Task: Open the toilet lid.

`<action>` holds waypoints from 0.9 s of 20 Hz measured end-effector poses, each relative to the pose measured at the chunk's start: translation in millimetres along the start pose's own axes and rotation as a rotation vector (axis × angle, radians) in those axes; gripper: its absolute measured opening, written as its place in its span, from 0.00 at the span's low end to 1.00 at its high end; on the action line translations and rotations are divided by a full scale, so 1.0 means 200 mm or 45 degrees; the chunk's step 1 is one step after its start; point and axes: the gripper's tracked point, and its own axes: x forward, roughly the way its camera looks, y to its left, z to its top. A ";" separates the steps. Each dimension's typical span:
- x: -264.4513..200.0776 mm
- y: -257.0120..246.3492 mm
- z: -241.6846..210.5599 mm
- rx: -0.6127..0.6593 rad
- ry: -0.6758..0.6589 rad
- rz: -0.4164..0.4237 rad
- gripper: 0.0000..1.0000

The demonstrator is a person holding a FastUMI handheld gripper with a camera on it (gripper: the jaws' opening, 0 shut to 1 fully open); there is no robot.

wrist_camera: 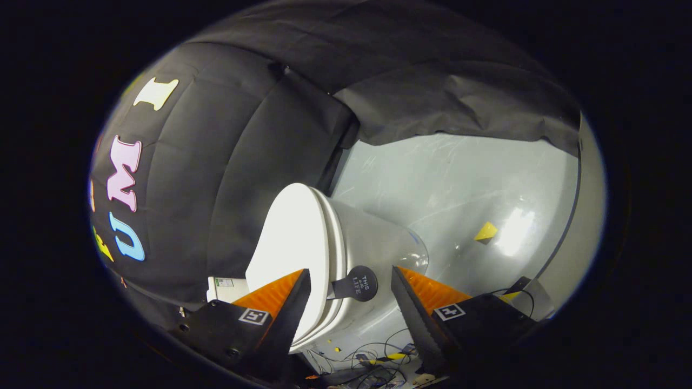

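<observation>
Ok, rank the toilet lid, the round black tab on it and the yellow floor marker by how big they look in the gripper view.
1. Toilet lid, by far the largest.
2. Round black tab, between the open gripper fingers.
3. Yellow floor marker, smallest, though it lies farther off, so its true size against the tab is unsure.

My tool (350, 294) spreads its fingers wide around a round black lift tab (358, 283) on the closed white toilet lid (289, 243), touching neither, at centre frame.

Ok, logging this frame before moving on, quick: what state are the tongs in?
Tongs: open, holding nothing; the toilet lid's black pull tab sits between the fingers, untouched.
</observation>
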 end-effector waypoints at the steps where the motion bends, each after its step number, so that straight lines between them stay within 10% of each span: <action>1: 0.01 0.00 -0.02 0.026 0.023 0.021 0.91; 11: 0.12 -0.02 -0.05 0.219 0.128 0.149 0.52; 15: 0.25 -0.07 -0.15 0.240 0.182 0.130 0.52; 17: 0.18 -0.08 -0.09 0.260 0.180 0.134 0.19; 18: 0.17 -0.07 -0.09 0.236 0.173 0.133 0.19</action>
